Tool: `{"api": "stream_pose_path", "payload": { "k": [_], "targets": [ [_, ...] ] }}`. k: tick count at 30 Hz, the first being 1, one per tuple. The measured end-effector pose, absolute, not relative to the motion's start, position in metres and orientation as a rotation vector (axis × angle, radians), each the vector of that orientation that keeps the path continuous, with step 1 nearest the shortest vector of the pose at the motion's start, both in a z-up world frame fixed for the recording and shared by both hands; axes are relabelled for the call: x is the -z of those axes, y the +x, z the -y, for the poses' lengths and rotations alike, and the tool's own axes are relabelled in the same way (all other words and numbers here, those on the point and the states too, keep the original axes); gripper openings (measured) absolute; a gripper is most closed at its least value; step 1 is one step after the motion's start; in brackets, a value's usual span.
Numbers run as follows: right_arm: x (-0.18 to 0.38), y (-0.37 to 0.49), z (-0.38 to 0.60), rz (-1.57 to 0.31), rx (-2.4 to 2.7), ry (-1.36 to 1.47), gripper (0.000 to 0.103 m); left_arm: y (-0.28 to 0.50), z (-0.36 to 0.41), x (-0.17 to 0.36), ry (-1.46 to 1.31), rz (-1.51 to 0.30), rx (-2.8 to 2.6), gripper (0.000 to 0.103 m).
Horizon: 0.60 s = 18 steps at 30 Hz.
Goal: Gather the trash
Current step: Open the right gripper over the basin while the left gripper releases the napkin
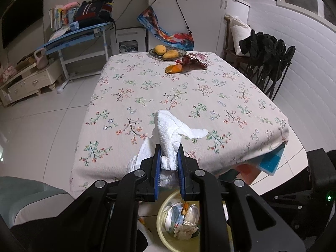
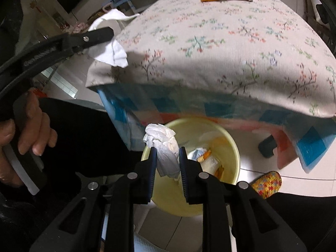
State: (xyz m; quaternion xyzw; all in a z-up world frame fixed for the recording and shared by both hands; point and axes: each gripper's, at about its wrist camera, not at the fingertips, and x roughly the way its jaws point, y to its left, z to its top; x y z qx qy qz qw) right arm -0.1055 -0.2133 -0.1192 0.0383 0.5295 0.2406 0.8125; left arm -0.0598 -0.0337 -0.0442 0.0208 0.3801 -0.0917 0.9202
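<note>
my right gripper has a crumpled tissue between its blue pads, hanging over the near rim of the yellow bin on the floor under the table's edge. the jaws sit close around the wad and it looks lightly pinched rather than squeezed hard. my left gripper is pressed shut on a paper towel, which sticks up and forward over the near edge of the flowered tablecloth; its tail droops off to the left side.

the step now, as i judge it, is dropping both wads into the bin. the tissue hangs nearer the rim than the middle, so i'd carry it further over the opening before spreading the jaws, or it may land on the lip and tumble to the tiles. soft paper can cling to the ribbed pads, so open wide and give it a moment to fall. the left one has to come back from the table and down over the bin; watch that loose tail so it doesn't snag the cloth.

still left on the far end of the table: an orange peel and a red snack wrapper, just beside the plate of mangoes.
</note>
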Motion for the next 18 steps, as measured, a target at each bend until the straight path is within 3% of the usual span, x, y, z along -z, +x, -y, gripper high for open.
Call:
{"api": "stream_pose_path", "payload": {
  "k": [5,18],
  "targets": [
    [0.126,-0.109,0.212,-1.163,-0.497,0.064,0.028,-0.067,0.035,0.046,0.049,-0.784,0.197,0.014],
    [0.113,-0.107,0.236,-1.083,-0.415,0.147,0.057,-0.082,0.053,0.058,0.106,-0.806,0.253,0.014]
  ]
}}
